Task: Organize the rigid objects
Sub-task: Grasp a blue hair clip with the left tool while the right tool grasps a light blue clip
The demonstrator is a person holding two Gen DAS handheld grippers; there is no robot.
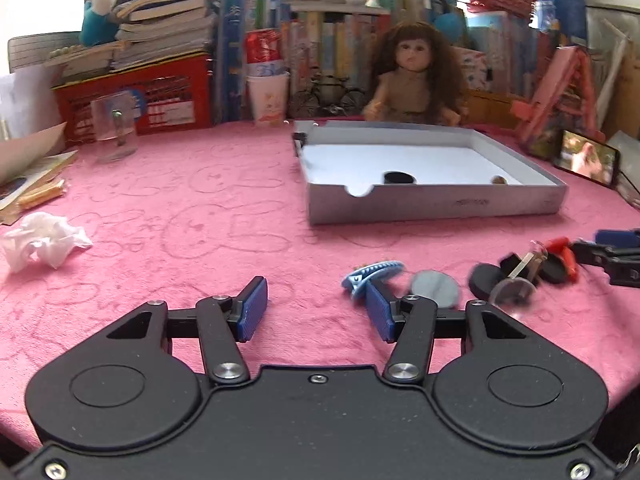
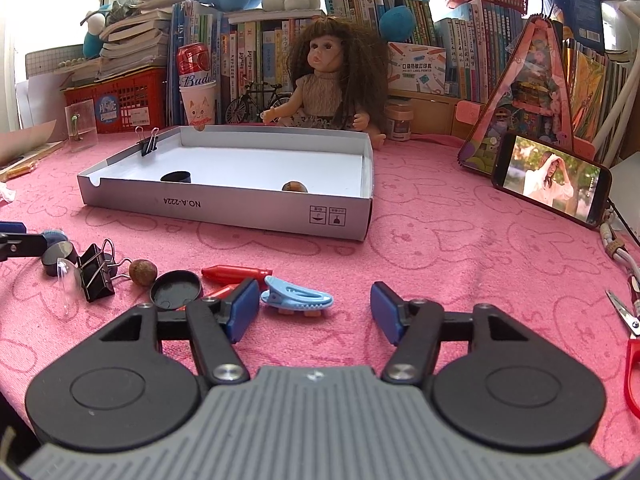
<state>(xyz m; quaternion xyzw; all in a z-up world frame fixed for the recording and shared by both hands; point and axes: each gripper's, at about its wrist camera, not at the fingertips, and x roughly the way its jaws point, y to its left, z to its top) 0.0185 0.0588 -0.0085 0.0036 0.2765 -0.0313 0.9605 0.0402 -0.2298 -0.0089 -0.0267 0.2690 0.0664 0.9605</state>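
With both the left gripper and right gripper spread and empty, the right's near finger could nudge the blue hair clip aside instead of straddling it.

Pink terry cloth over the surface, napped, matt, embossed with rabbit outlines. Cardboard box: grey matt outside, smooth white inside. Black metal binder clip, satin finish, wire handles shiny. Light-blue hair clip in glossy plastic. Round black lid, matt plastic. Brown nut, rough, dull. Left tongs and right tongs: matt black plastic arms, ribbed blue pads, bright metal screws. Crumpled white tissue, soft paper.
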